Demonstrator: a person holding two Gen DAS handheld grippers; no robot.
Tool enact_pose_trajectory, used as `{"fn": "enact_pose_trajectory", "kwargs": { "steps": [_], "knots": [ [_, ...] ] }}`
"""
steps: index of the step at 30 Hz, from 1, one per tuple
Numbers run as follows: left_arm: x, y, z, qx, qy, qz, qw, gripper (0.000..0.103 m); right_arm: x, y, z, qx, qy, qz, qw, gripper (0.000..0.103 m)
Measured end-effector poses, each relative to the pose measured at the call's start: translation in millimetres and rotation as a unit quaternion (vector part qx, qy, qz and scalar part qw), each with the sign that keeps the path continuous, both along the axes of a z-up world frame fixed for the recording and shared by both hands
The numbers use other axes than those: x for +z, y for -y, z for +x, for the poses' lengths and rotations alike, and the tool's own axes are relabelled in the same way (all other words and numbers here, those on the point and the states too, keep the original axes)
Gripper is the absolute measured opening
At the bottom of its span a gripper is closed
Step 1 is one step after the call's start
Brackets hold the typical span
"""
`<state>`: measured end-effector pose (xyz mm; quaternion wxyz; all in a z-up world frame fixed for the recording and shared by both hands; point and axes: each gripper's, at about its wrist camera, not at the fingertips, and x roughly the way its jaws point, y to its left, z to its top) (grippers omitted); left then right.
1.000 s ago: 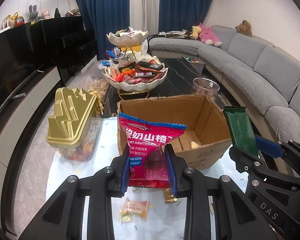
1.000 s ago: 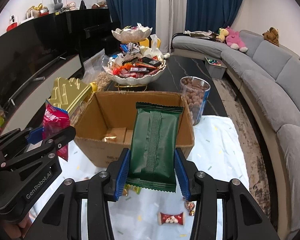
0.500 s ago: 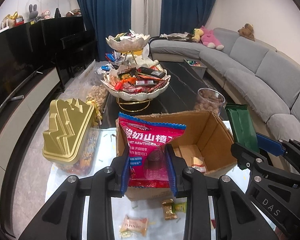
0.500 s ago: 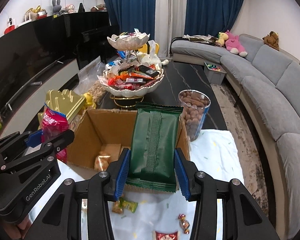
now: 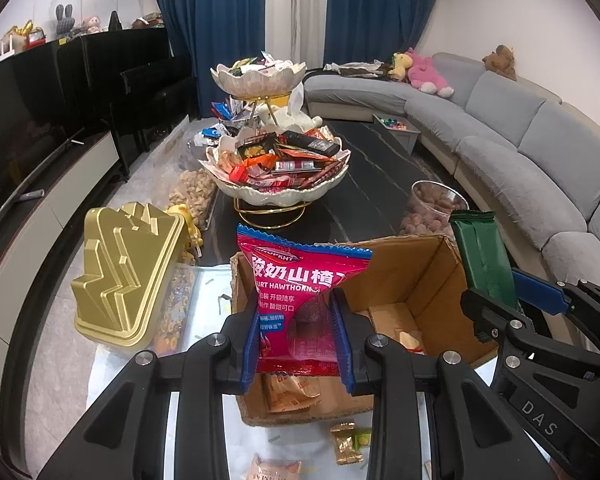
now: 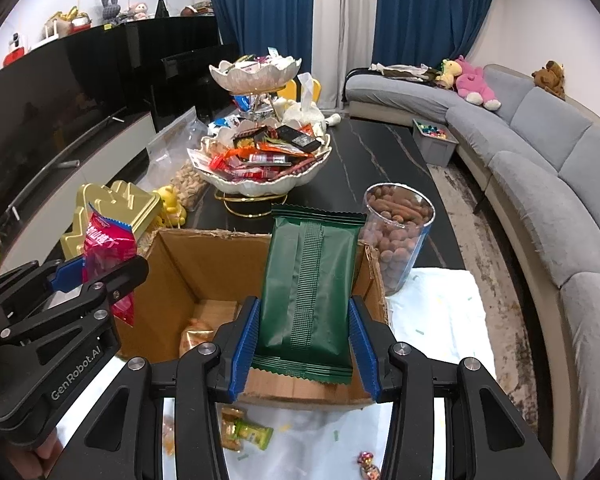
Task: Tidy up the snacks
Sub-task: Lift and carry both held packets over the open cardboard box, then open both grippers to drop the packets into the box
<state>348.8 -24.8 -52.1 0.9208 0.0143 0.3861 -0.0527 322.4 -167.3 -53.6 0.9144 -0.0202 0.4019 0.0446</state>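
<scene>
In the left wrist view, my left tongs (image 5: 296,336) are closed on a red hawthorn snack bag (image 5: 300,300), which stands upright between the two blue pads. The bag is held over the near left part of the open cardboard box (image 5: 416,280). Some small wrapped snacks lie on the bottom of the box. On the right I see my right tongs (image 5: 508,300) with the green packet (image 5: 482,260) standing upright in them, over the right wall of the box. A gold lidded container (image 5: 120,276) stands to the left of the box on the bench (image 5: 364,204).

In the right wrist view, my right tongs (image 6: 304,344) grip the green packet (image 6: 310,292) by its lower part, upright, above the near right side of the box (image 6: 204,264). My left tongs (image 6: 96,280) hold the red bag (image 6: 108,252) at the left wall of the box. A clear jar of nuts (image 6: 398,232) stands just beyond the far right corner of the box.
</scene>
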Motion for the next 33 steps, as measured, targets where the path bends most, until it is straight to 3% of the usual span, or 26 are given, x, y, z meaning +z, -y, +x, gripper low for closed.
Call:
{"fn": "enact_pose_trajectory", "kwargs": {
  "steps": [20,23,26,30,33],
  "knots": [
    [-27.7,4.3,22.8,-0.003,-0.032,-0.004,0.9995,0.035,-24.6,0.2,24.4,0.012,-0.027,0.003,1.0,0.048],
    [-27.7,4.6,21.7,-0.003,-0.032,-0.003,0.9995,0.043,-21.8,2.0,22.7,0.008,-0.022,0.0,1.0,0.065],
    [-23.9,4.4,19.3,-0.002,-0.027,-0.002,0.9996,0.051,-17.7,5.3,20.1,-0.002,-0.015,-0.005,1.0,0.072],
    [-15.2,2.9,14.6,0.004,-0.017,-0.003,0.9998,0.064,-12.4,9.8,16.0,-0.009,-0.01,-0.002,1.0,0.072],
    [-9.2,2.0,9.7,0.006,-0.012,-0.004,0.9999,0.066,-7.3,11.3,11.3,-0.012,-0.005,-0.003,1.0,0.072]
  ]
}}
